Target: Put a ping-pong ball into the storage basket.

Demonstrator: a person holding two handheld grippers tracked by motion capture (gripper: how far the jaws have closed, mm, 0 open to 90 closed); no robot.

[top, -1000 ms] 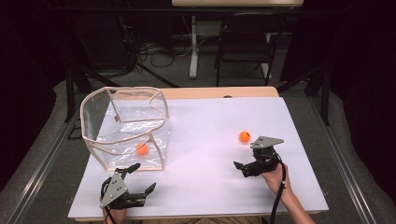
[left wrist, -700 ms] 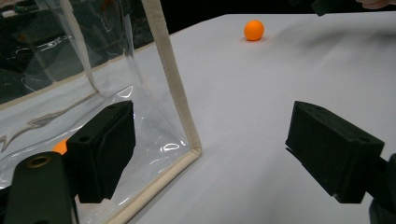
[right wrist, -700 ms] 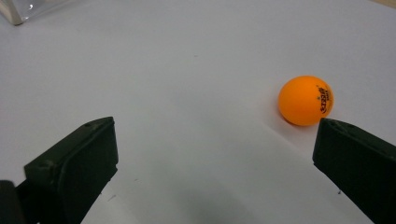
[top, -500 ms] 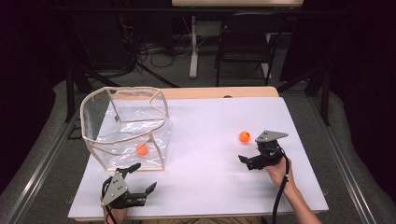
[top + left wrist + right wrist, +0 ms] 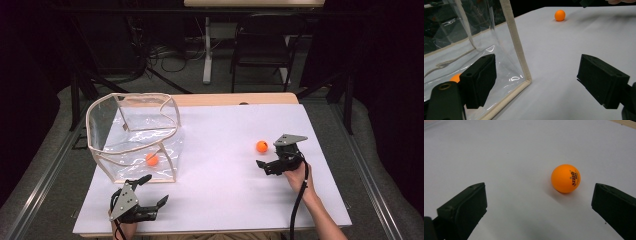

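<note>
A loose orange ball lies on the white tabletop at the right. My right gripper is open just in front of it; in the right gripper view the ball sits ahead between the spread jaws, nearer the right one, touching neither. A second orange ball rests inside a clear container with beige trim at the left. My left gripper stands open near the container's front corner, holding nothing. The inside ball shows behind its left jaw, the loose ball far off.
The table's wooden far edge runs behind the white sheet. Beyond it stand a dark chair, a white post and cables on the floor. Bare white surface lies between the container and the loose ball.
My right gripper has moved a little forward and right, closing in on the loose ball. The left gripper, both balls and the container have stayed put.
</note>
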